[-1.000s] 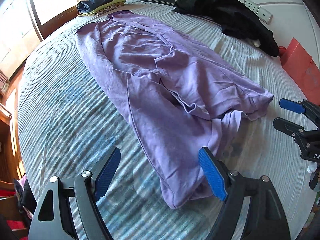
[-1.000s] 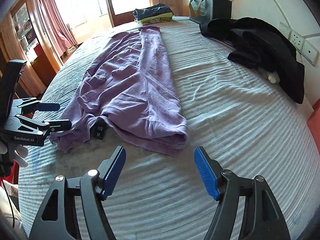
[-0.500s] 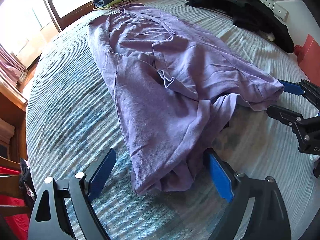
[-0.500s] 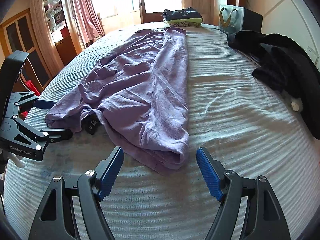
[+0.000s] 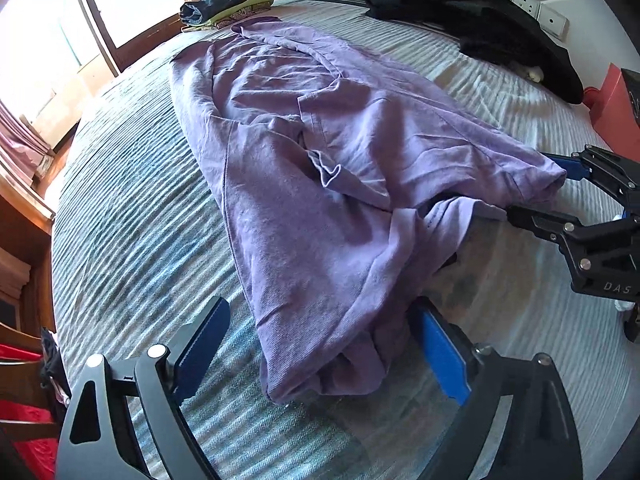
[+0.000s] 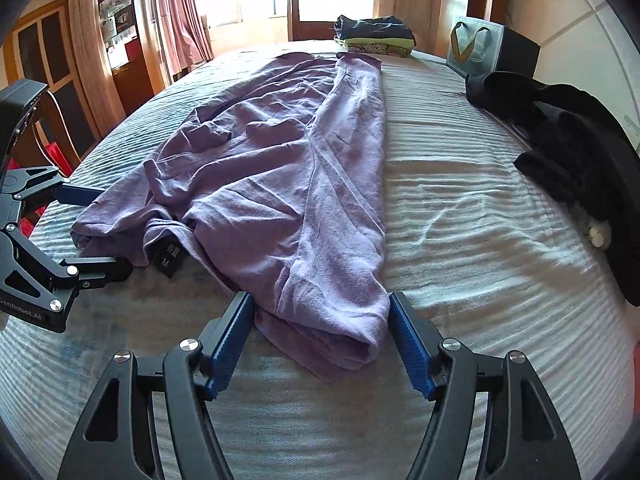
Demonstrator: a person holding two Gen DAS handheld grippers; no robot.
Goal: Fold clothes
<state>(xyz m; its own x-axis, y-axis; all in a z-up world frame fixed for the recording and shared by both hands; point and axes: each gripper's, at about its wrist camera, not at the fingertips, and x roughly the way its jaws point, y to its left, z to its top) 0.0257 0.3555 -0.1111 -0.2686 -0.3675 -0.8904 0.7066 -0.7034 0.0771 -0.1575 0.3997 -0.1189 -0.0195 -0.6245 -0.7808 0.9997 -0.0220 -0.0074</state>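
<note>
A purple shirt (image 5: pixel 320 168) lies lengthwise on the striped bed, folded in along its long sides; it also shows in the right wrist view (image 6: pixel 280 184), with a black size tag (image 6: pixel 168 258) at its collar. My left gripper (image 5: pixel 324 352) is open, its jaws standing either side of the near left corner of the shirt. My right gripper (image 6: pixel 322 340) is open, its jaws either side of the near right corner. Each gripper also shows in the other's view, the right one (image 5: pixel 540 192) and the left one (image 6: pixel 92 232), both open around the cloth.
A pile of black clothes (image 6: pixel 568 140) lies on the right of the bed (image 6: pixel 460 208). A stack of folded clothes (image 6: pixel 376 36) and a gift bag (image 6: pixel 480 48) sit at the far end. A red bag (image 5: pixel 616 104) stands at the right edge. Wooden furniture lines the left.
Both grippers have moved forward and down to the near end of the shirt. Their open jaws now straddle its two corners instead of hanging short of it.
</note>
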